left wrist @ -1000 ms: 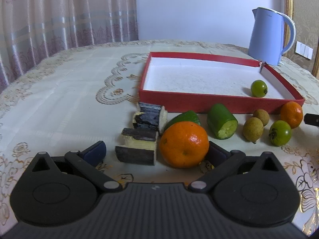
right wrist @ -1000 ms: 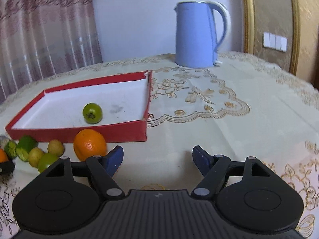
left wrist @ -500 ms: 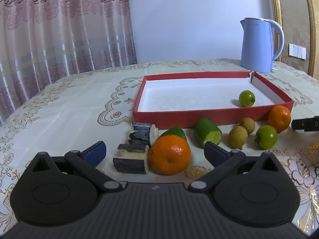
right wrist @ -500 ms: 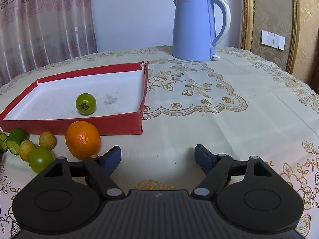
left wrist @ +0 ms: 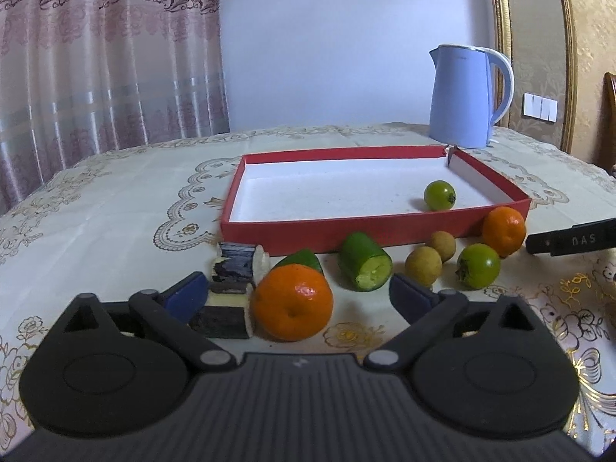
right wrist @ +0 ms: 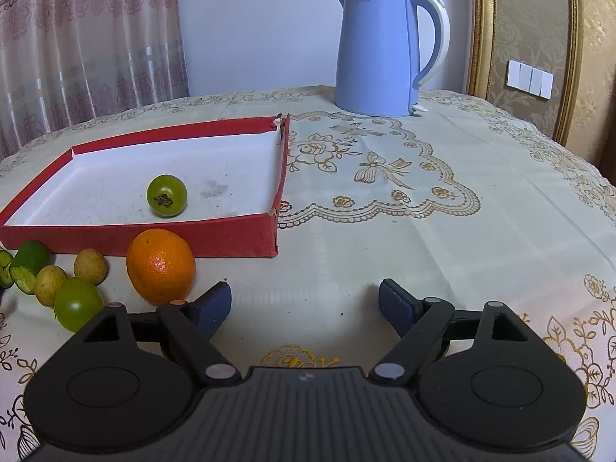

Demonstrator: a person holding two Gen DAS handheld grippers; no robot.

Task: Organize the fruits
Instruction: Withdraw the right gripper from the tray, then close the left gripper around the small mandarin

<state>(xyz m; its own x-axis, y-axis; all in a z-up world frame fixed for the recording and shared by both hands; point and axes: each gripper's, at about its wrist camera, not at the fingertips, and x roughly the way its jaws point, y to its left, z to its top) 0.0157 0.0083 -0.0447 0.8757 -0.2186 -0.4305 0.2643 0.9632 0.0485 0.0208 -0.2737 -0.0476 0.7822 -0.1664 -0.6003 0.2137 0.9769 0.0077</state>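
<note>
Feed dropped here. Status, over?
Both jaws open, empty. One green fruit in red tray; near orange between left jaws. Path unobstructed.

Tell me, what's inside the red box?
Inside the red box sits one small green fruit on the white bottom. The near wall hides a strip of the floor just behind it, so anything tucked there cannot be seen.

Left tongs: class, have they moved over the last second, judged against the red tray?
Yes. The left tongs have drawn back and tipped up: the tray now looks smaller and sits lower in the left view.
</note>
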